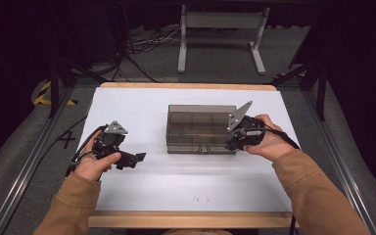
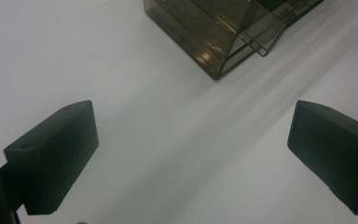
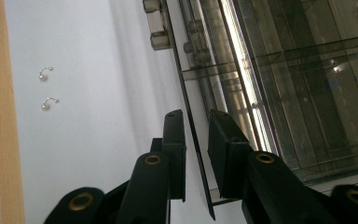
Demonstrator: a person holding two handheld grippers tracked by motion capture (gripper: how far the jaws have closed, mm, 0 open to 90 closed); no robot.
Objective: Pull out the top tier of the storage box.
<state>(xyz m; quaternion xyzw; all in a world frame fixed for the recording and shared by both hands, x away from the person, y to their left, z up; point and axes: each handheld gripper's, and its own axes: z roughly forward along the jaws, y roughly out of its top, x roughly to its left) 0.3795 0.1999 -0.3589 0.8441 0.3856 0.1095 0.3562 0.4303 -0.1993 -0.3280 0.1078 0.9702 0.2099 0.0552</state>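
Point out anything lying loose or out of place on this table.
Two small earrings lie loose on the white table near its front edge, outside the smoky compartment box. Nothing is spilled or damaged.

1. Table's a light wooden top (image 1: 186, 86) with a big white sheet (image 1: 142, 186) covering nearly all of it, wood peeking out along the far and near edges.
2. Floor is grey carpet (image 1: 24, 132), kinda speckled.
3. Beyond the far edge there's a white metal stand (image 1: 220, 29) with two legs and flat feet, plus a mess of black cables (image 1: 142, 46) on the floor left of it.
4. Aluminium rails (image 1: 27, 166) run along both sides of the table, dark frame posts behind them.
5. Yellow-black hazard tape (image 1: 43, 93) on the floor at the left.
6. Room behind is basically black; light falls on the table itself.
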